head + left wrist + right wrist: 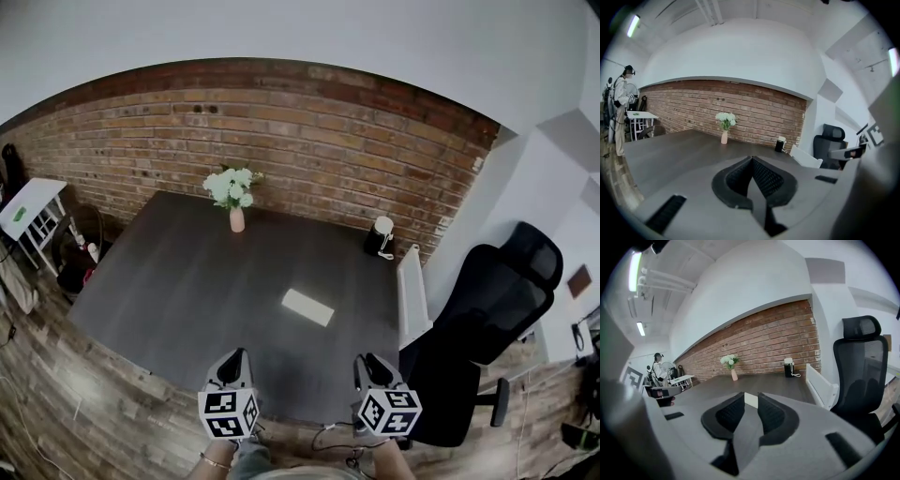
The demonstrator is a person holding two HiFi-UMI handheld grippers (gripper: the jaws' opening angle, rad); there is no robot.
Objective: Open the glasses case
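at the near edge of the dark table (178, 281), the left gripper (237, 356) hovers with its jaws pressed together and empty — further right the white glasses case (307, 307) lies flat on the tabletop, just ahead of the right gripper (367, 361), whose jaws stand slightly apart, holding nothing.

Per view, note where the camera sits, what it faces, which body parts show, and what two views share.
Head view: on the head, facing down at table and white case; left gripper, right gripper, wrists show.
Left gripper view: on left gripper, facing brick wall; shut jaws.
Right gripper view: on right gripper, facing the case; open jaws.
Shared: flower vase.
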